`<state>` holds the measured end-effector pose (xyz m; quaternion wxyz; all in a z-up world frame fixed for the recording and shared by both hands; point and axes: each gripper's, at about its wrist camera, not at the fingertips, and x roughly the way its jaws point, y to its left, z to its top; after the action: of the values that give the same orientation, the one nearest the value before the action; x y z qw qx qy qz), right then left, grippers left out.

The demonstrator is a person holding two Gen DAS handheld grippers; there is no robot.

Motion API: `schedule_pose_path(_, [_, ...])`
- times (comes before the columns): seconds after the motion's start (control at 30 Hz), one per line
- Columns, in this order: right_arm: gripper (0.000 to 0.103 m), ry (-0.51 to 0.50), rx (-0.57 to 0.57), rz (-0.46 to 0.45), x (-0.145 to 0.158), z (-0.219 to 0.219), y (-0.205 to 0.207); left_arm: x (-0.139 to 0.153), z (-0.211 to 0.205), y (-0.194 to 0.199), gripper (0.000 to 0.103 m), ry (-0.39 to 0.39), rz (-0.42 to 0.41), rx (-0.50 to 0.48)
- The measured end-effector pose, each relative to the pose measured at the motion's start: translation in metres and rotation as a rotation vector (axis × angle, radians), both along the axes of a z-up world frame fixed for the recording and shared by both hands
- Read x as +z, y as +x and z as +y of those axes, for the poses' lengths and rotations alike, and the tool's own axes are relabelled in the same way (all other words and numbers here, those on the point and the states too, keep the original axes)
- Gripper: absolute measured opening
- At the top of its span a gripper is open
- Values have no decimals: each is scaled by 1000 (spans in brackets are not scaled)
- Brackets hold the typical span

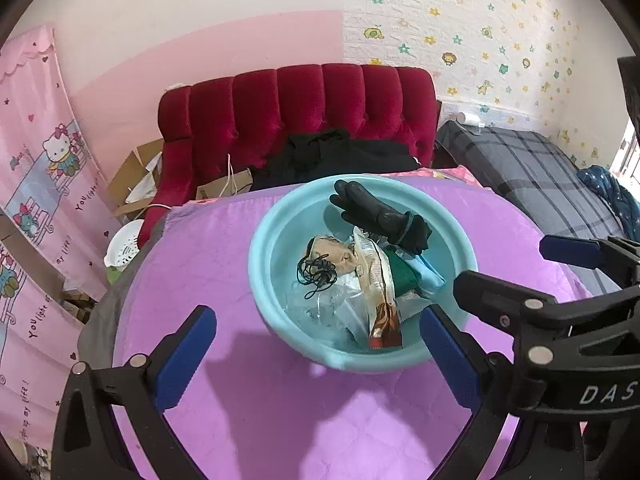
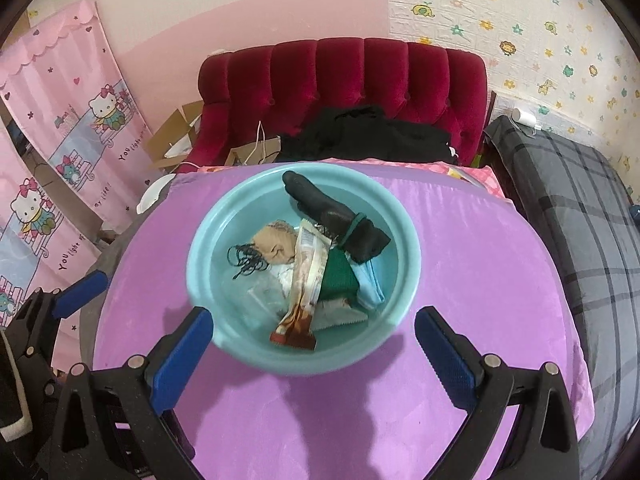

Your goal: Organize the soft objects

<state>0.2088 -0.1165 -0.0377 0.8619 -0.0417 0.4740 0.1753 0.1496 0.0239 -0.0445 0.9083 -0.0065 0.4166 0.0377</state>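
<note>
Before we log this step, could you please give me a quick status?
Left gripper and right gripper open, empty. Black gloves in teal basin. Nothing blocking.

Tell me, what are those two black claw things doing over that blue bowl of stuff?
A person is holding a gripper in each hand to sort soft things. Right now the left gripper and the right gripper are both open and hold nothing, near the closest rim of the light blue basin on the purple cloth. Everything lies in the basin: a black glove, a beige sock, a tangle of black cord, a green cloth and some snack wrappers.
</note>
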Motion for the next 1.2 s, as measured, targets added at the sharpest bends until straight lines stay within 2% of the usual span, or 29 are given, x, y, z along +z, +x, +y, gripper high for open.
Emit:
schedule_pose_path(0.53, [103, 31, 16, -36, 3, -26, -68, 4, -27, -58, 103, 4, -12, -28])
schedule_pose_path(1.2, [103, 44, 15, -90, -22, -60, -130, -25, -52, -112, 103, 7, 1, -55])
